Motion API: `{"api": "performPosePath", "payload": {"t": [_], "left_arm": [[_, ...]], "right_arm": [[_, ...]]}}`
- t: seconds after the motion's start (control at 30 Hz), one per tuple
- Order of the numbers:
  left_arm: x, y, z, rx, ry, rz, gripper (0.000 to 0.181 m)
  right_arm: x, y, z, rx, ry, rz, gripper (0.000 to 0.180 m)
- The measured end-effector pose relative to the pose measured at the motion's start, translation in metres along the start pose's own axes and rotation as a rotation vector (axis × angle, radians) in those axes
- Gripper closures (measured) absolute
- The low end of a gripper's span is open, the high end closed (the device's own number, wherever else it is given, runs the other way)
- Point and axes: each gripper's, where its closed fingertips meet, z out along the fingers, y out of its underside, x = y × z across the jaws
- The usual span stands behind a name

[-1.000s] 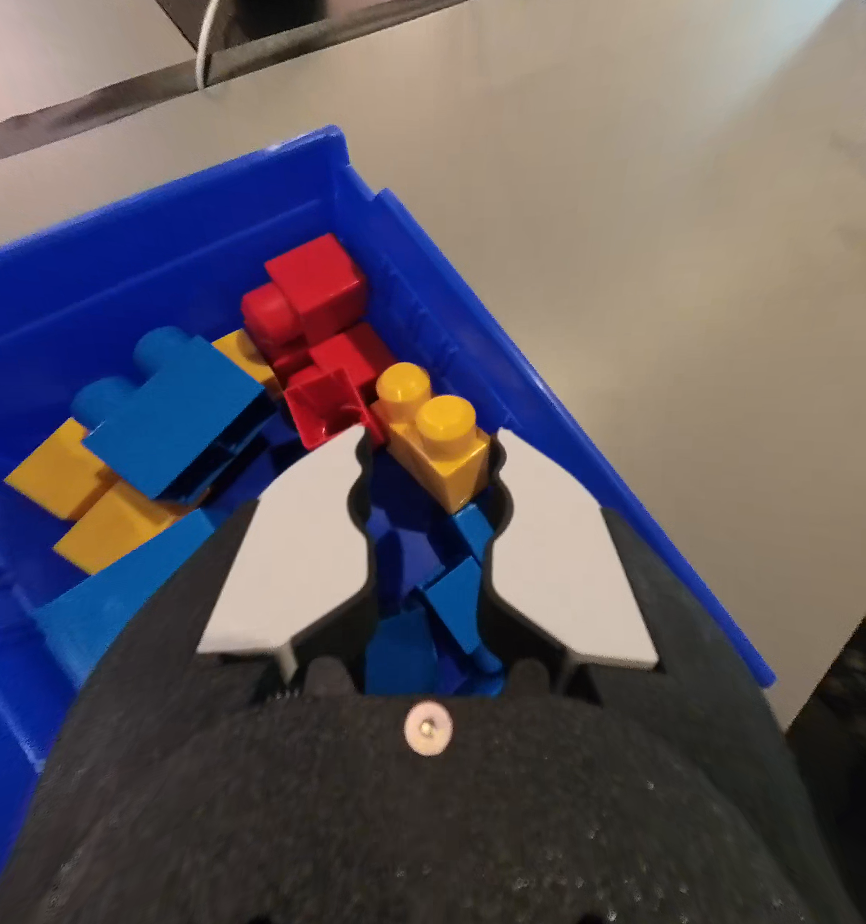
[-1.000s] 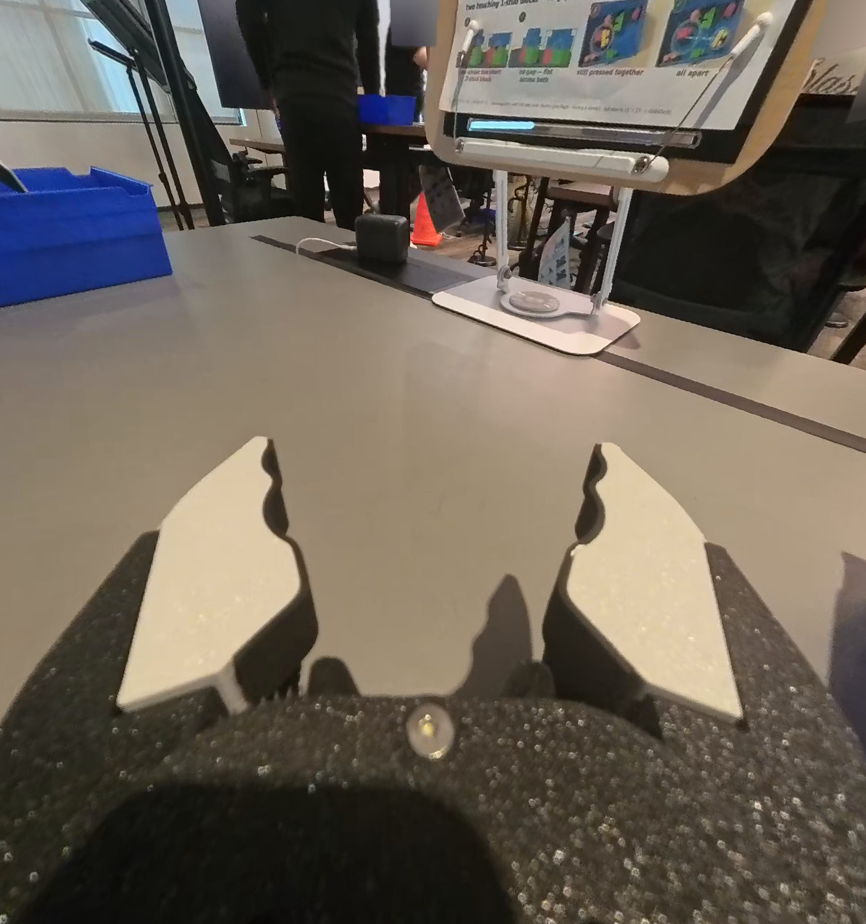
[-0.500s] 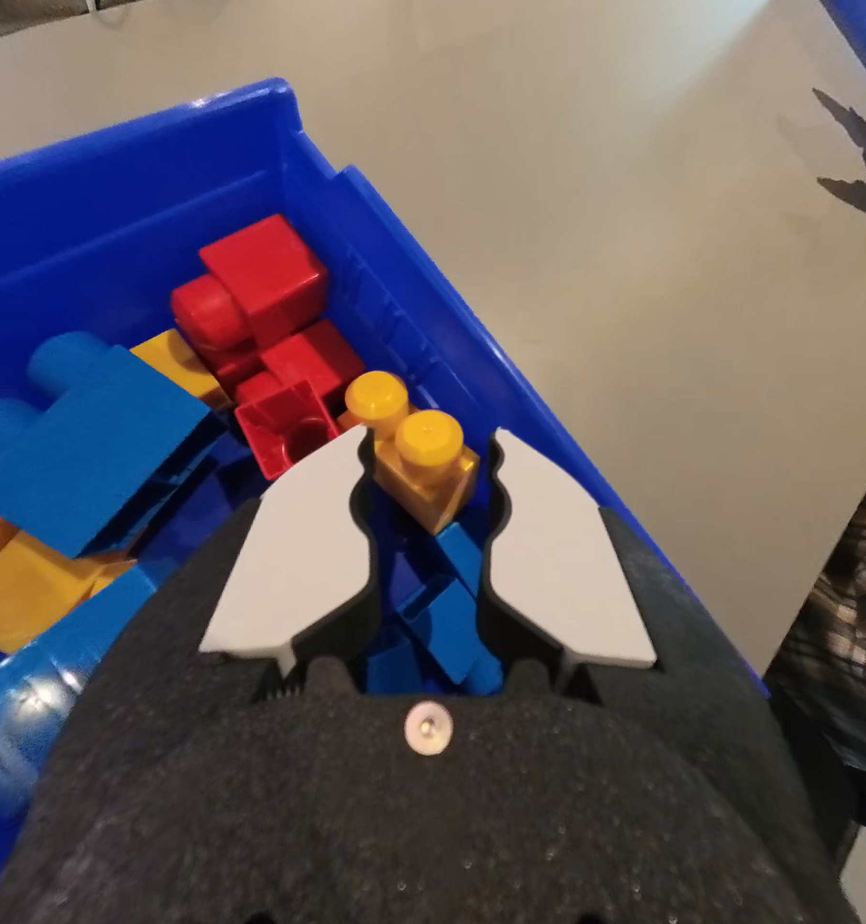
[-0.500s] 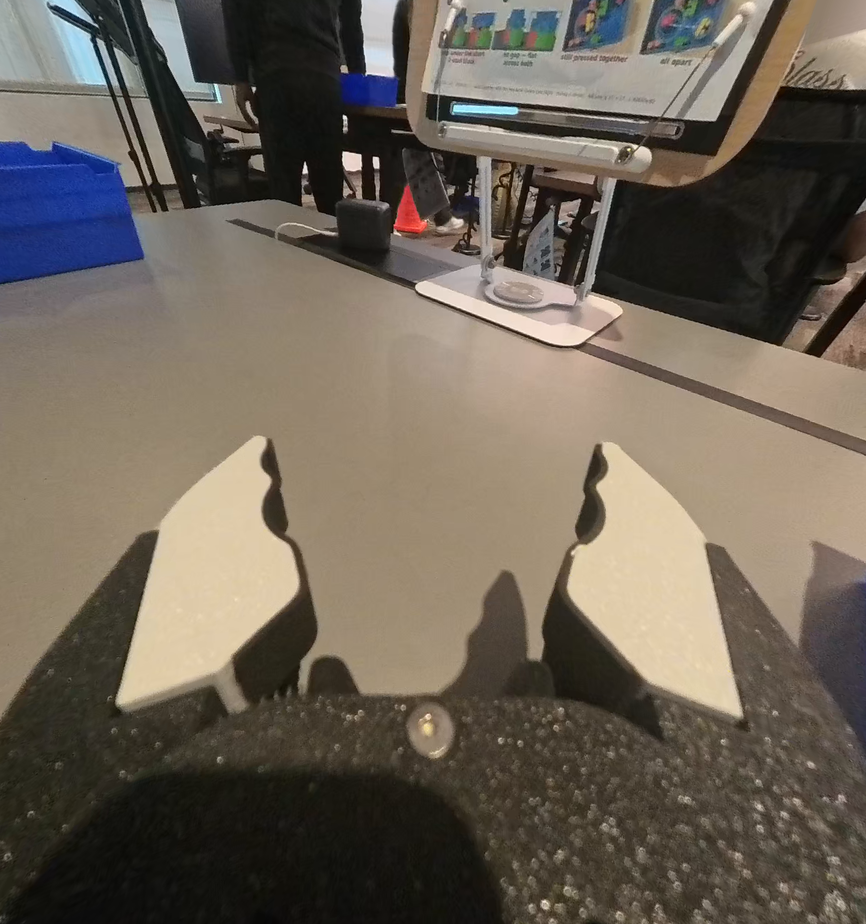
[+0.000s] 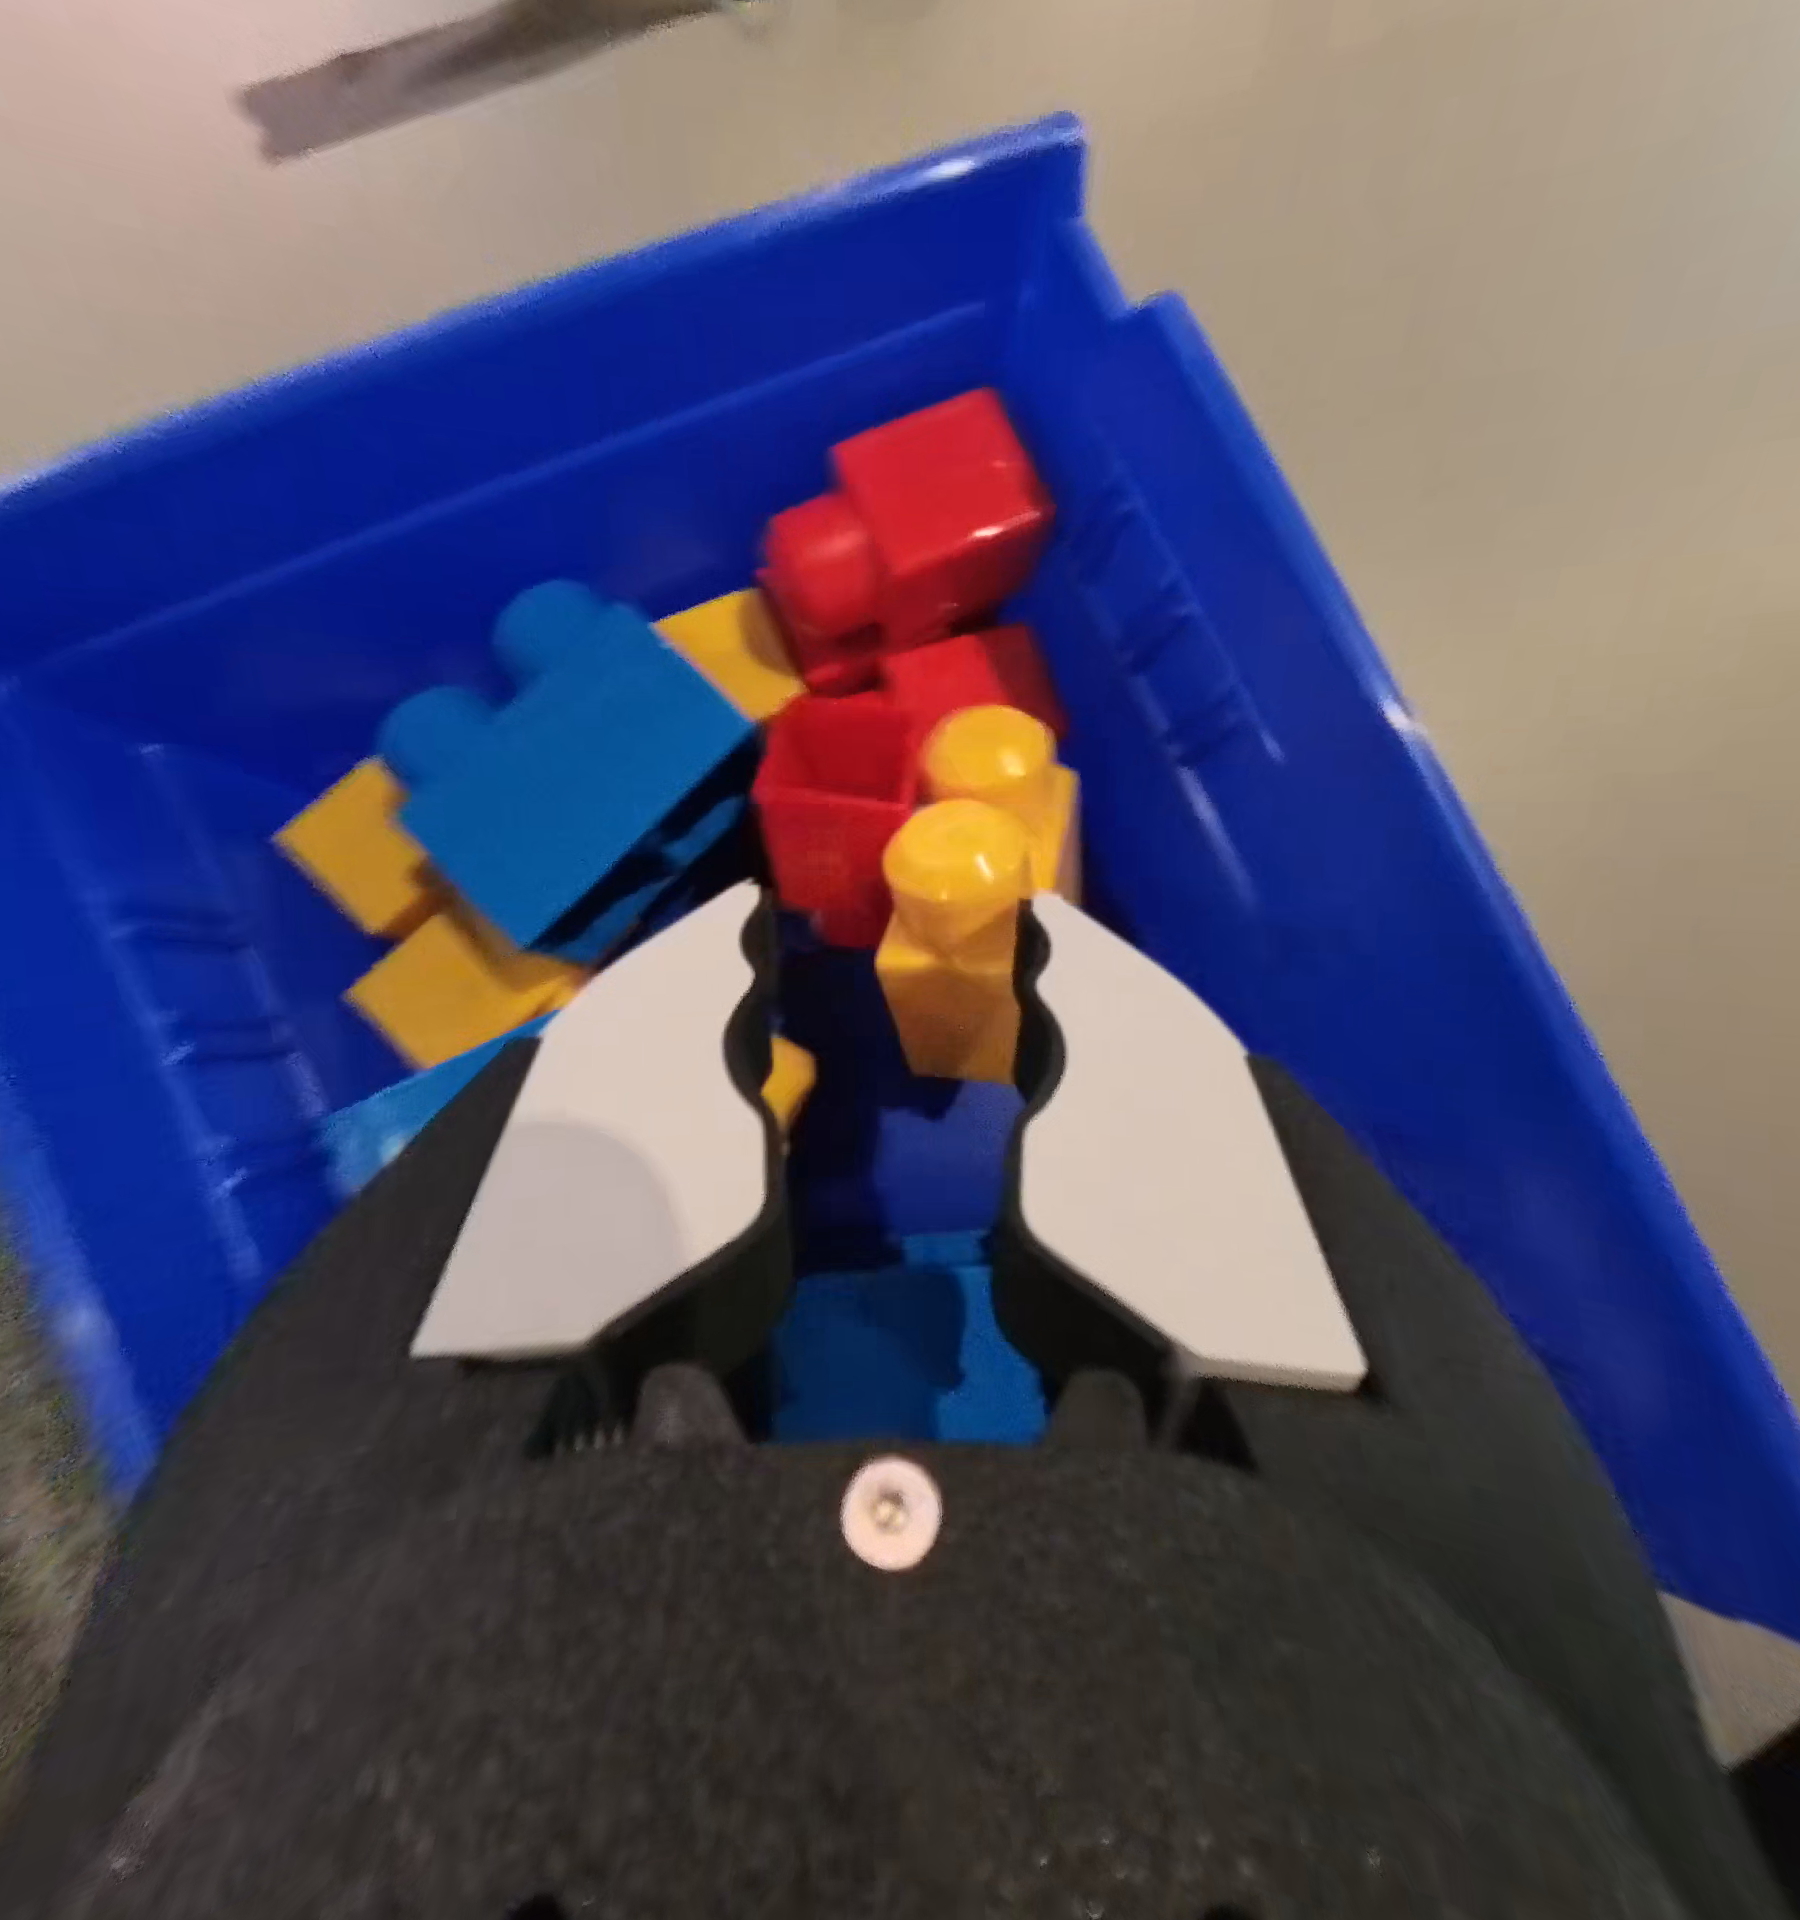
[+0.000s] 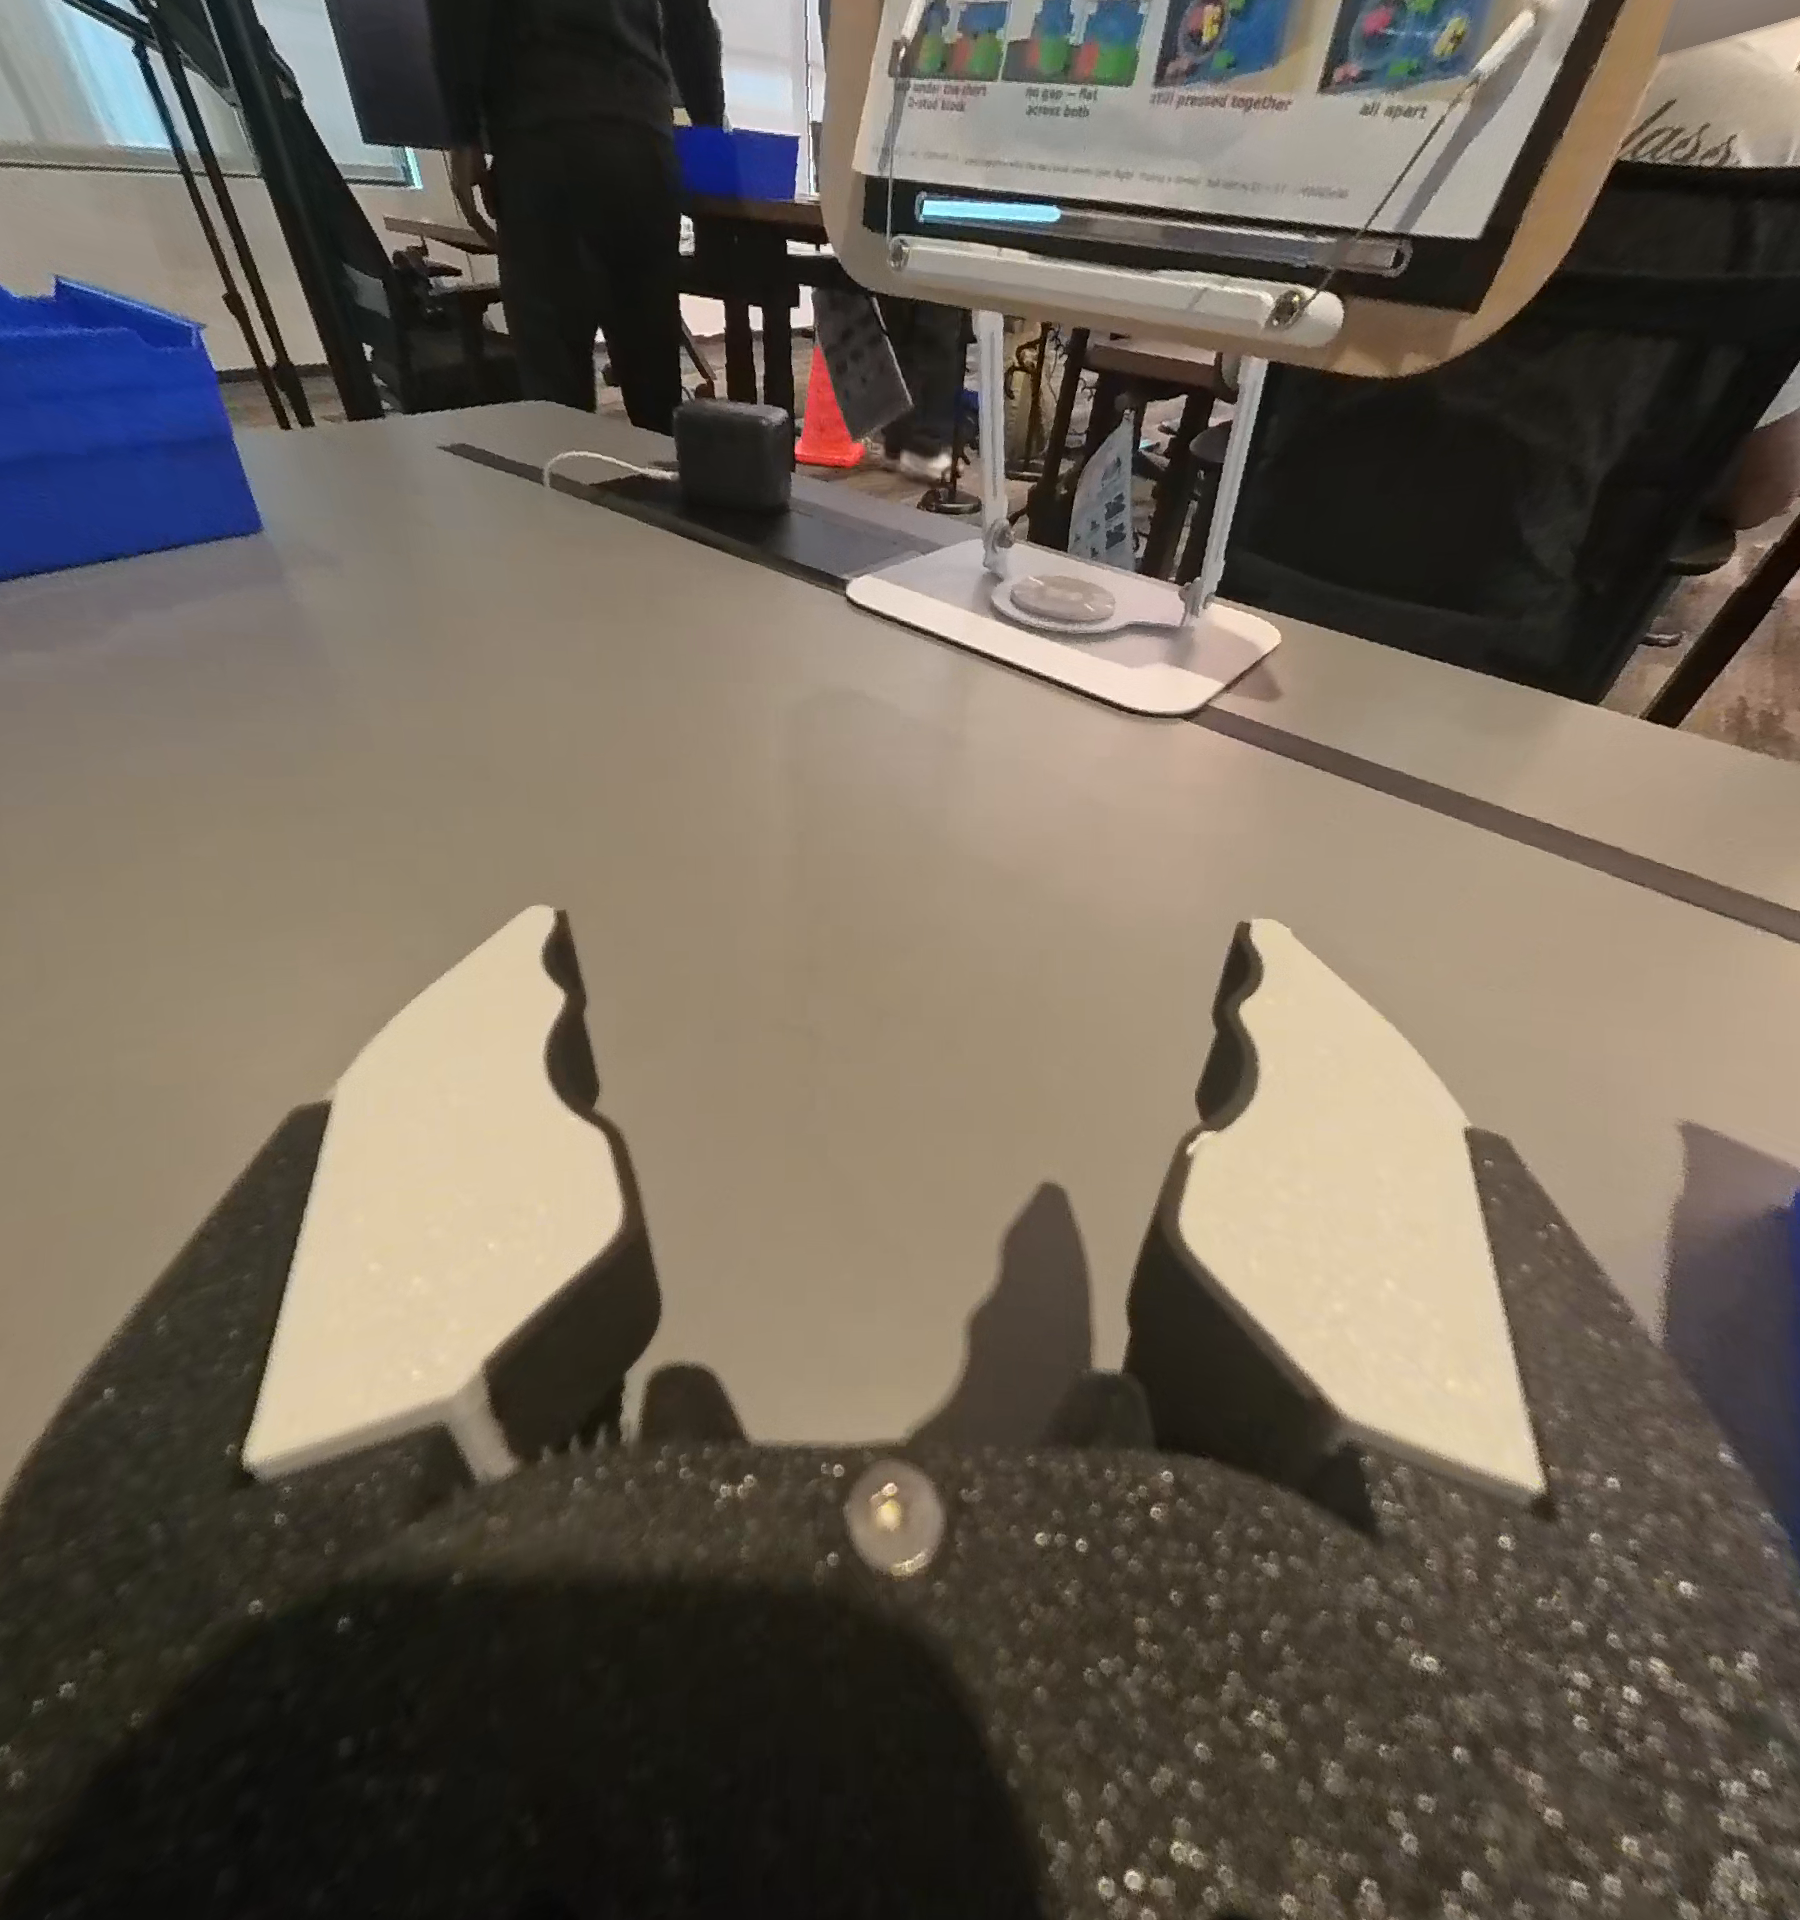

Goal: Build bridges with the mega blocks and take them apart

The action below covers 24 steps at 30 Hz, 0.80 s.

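Progress: nothing built yet, by the look | mega blocks (image 5: 574,790) loose in blue bin (image 5: 1291,727) | left tool (image 5: 901,935) part-closed around yellow block (image 5: 953,966), grip uncertain | right tool (image 6: 901,987) open over bare tabletop (image 6: 771,748)

In the blue bin (image 5: 1291,675) under my left fingers I count three red blocks (image 5: 937,509), one two-stud yellow block (image 5: 963,914), about three more yellow ones (image 5: 439,997) half buried, and one clear blue block (image 5: 563,769); others lie hidden. Two more blue bins (image 6: 75,436) sit farther off.
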Motion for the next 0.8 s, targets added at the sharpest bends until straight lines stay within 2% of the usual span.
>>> {"api": "performPosePath", "payload": {"t": [0.1,0.23,0.5,0.67,0.8], "left_arm": [[-0.02,0.0,-0.016,0.013,-0.103,-0.026,0.137],[-0.018,-0.005,-0.025,0.058,-0.058,-0.04,0.139],[-0.006,-0.015,-0.006,-0.043,-0.006,0.119,0.139],[-0.005,-0.02,0.002,-0.13,0.015,0.138,0.136],[-0.002,-0.029,0.006,-0.117,0.022,0.188,0.131]], "right_arm": [[-0.001,-0.001,0.002,-0.006,-0.005,-0.002,0.065],[-0.003,-0.003,0.004,-0.004,-0.012,-0.006,0.066],[-0.008,-0.001,0.003,-0.009,-0.021,-0.009,0.066],[-0.005,0.0,-0.001,-0.003,-0.014,-0.002,0.066],[-0.002,0.001,-0.003,0.004,-0.01,0.002,0.066]]}}
